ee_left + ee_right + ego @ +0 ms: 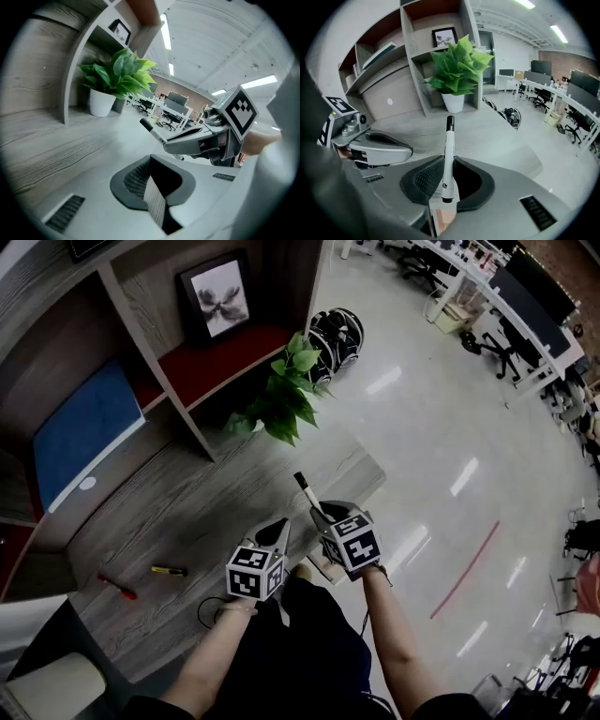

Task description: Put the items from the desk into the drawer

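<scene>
While the right gripper (447,185) is clenching the white marker (448,150), cap poking ahead of its jaws, the carry is calling for a firm squeeze, the left gripper (152,187) hanging beside, jaws closed, empty.

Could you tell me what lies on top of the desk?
A plant, a yellow pen and a red pen. The left gripper and right gripper cover part of its near edge.
</scene>
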The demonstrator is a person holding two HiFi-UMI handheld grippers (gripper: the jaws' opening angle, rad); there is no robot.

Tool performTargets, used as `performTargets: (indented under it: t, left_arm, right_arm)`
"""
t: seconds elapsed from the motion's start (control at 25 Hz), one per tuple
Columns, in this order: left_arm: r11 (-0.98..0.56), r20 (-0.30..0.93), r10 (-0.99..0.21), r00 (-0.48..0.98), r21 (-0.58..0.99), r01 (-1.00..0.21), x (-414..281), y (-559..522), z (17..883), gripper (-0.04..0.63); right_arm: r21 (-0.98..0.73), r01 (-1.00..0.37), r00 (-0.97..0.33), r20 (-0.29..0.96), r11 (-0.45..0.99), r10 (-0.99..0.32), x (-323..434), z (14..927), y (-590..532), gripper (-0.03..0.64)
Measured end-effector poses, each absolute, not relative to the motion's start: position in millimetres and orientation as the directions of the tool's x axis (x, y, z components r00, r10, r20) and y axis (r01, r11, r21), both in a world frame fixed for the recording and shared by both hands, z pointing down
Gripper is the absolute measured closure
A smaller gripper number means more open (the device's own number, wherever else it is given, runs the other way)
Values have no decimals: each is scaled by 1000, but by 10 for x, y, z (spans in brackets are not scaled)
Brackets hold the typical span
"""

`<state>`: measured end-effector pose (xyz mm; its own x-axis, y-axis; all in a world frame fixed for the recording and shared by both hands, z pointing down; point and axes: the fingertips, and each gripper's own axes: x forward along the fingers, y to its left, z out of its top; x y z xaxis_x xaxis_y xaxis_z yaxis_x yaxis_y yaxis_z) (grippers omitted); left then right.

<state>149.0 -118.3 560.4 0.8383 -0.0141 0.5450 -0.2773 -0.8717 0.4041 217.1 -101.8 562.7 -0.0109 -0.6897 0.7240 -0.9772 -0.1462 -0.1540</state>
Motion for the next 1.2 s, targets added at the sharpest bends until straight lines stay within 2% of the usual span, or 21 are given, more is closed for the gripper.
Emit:
performTargets:
  t: [0.32,0.84,1.2]
  left_arm:
    - [-895,519,92,850,416,-158,1682,-663,5479,578]
    - [-905,553,185,812,418,-78,1794,-16,5628,578]
    - [-909,597,242,765,415,-36,1792,222,5838,578]
  right_arm:
    - [-183,-941,74,709,-284,-701,2441,5600,-406,548]
    - [-220,-893,108,740,-392,-663,2477,5914,319,548]
    - [-306,-807,111,762,-505,-639,2419,6308,646,548]
